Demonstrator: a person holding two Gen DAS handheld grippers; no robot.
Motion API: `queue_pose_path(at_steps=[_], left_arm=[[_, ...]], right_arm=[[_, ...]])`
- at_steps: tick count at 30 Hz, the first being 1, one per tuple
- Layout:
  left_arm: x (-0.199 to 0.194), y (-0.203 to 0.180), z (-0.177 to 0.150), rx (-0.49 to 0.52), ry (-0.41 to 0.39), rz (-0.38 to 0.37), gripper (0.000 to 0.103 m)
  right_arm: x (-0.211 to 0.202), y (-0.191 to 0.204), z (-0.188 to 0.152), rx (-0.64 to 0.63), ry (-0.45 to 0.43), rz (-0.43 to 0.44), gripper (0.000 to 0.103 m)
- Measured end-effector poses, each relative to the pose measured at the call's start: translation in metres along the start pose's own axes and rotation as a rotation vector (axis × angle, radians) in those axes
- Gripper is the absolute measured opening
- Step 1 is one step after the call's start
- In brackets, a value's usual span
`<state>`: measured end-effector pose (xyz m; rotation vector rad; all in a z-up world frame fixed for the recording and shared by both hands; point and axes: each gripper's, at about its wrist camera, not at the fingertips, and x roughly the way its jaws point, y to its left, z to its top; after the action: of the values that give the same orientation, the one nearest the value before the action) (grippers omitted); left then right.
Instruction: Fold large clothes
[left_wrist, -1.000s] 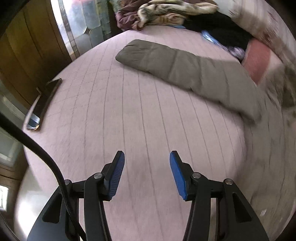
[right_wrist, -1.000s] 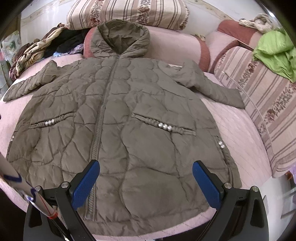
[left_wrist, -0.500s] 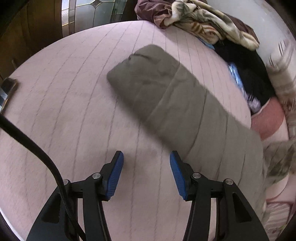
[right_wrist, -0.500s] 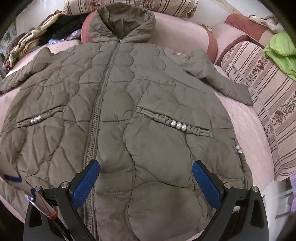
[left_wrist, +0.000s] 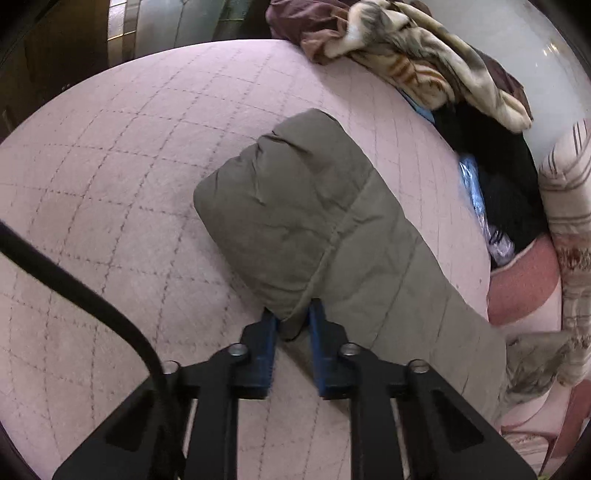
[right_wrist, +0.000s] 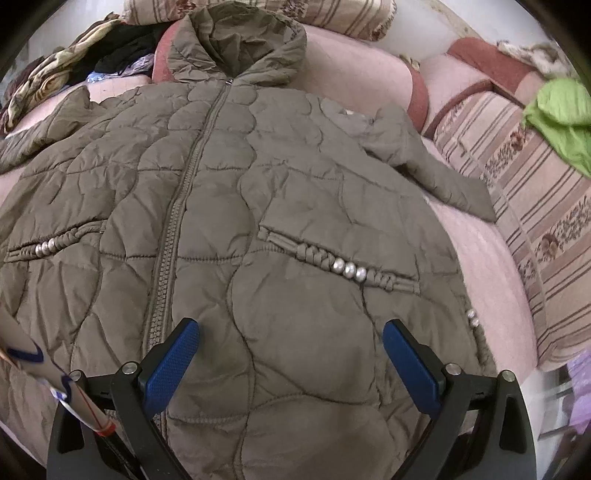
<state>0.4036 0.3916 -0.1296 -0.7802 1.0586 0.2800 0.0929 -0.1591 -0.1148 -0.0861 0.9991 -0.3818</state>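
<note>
Left wrist view, left hand-held gripper (left_wrist: 291, 325) apparently clamped on coat sleeve (left_wrist: 314, 236), right hand-held gripper (right_wrist: 291, 354) spread above coat (right_wrist: 236, 206).

the left gripper (left_wrist: 291, 325), open over bare bedspread (left_wrist: 110, 192) a second ago, now pinches the coat sleeve (left_wrist: 314, 229). the right gripper (right_wrist: 291, 354) is lower over the coat (right_wrist: 280, 206).

A striped cushion (right_wrist: 546, 206) bears a green cloth (right_wrist: 561, 114); clothes pile (left_wrist: 424, 62) behind.
</note>
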Motion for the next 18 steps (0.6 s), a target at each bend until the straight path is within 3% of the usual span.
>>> queue_pose_path(at_steps=[5,9,13,18], left_arm=[[-0.036,-0.038,-0.018,0.088,-0.024,-0.065,0.009],[-0.074,-0.097,-0.052,0.235,-0.043,-0.141,0.008],[-0.104,-0.173,-0.116,0.430,-0.008,-0.264,0.008],[-0.101,-0.239,-0.203,0.623,0.041,-0.315,0.008]], right_arm=[[-0.009,-0.005,-0.001,0.010,-0.027,0.038,0.094],[-0.018,-0.015,-0.006,0.047,-0.038,0.056,0.093],[-0.026,-0.030,-0.011,0.088,-0.054,0.060,0.093],[-0.035,-0.052,-0.018,0.133,-0.068,0.061,0.093]])
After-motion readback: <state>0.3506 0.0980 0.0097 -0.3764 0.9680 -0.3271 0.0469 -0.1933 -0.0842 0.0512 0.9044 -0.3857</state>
